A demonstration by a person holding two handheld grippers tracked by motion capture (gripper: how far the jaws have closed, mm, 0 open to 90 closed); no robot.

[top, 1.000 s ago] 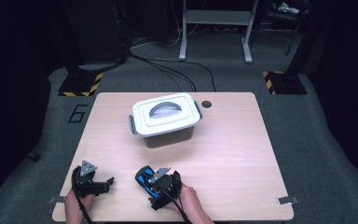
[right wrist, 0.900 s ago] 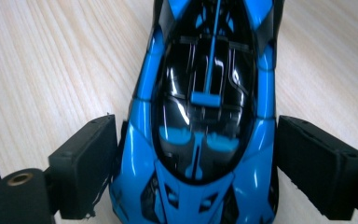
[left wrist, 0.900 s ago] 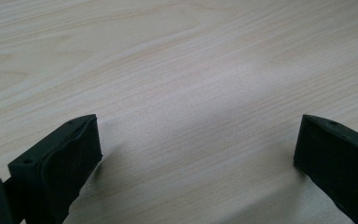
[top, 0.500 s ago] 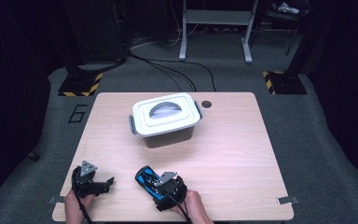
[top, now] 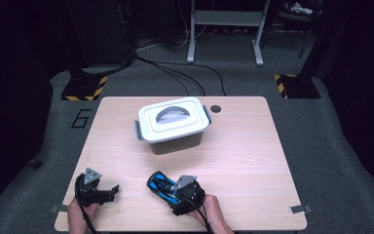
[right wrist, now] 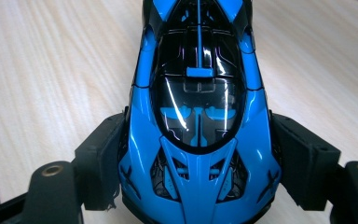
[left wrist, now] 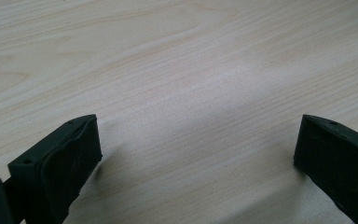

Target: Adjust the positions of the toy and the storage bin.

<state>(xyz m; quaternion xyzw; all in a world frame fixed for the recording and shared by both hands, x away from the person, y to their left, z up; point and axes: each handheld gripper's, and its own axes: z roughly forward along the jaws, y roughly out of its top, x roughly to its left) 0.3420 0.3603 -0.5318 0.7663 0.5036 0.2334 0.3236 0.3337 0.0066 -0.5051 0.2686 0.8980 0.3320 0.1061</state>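
A blue and black toy car (top: 159, 184) lies on the wooden table (top: 243, 161) near its front edge. My right gripper (top: 168, 191) holds it from the rear right. In the right gripper view the car (right wrist: 198, 93) fills the space between the jaws, and both pads (right wrist: 303, 158) press on its sides. The jaws of the right gripper (right wrist: 198, 161) have just been closing on the car. My left gripper (top: 111, 191) rests at the front left with its jaws wide open. Bare wood lies between the jaws of the left gripper (left wrist: 198, 154).
A box with a white lid and a grey handle (top: 173, 122) stands at the back middle of the table, lid on. A small dark round hole (top: 215, 108) sits in the tabletop just right of it. Dark floor and cables surround the table.
My right gripper has shifted slightly along the table's front edge and its jaws have closed in on the car's sides. The left gripper and the box have not moved.
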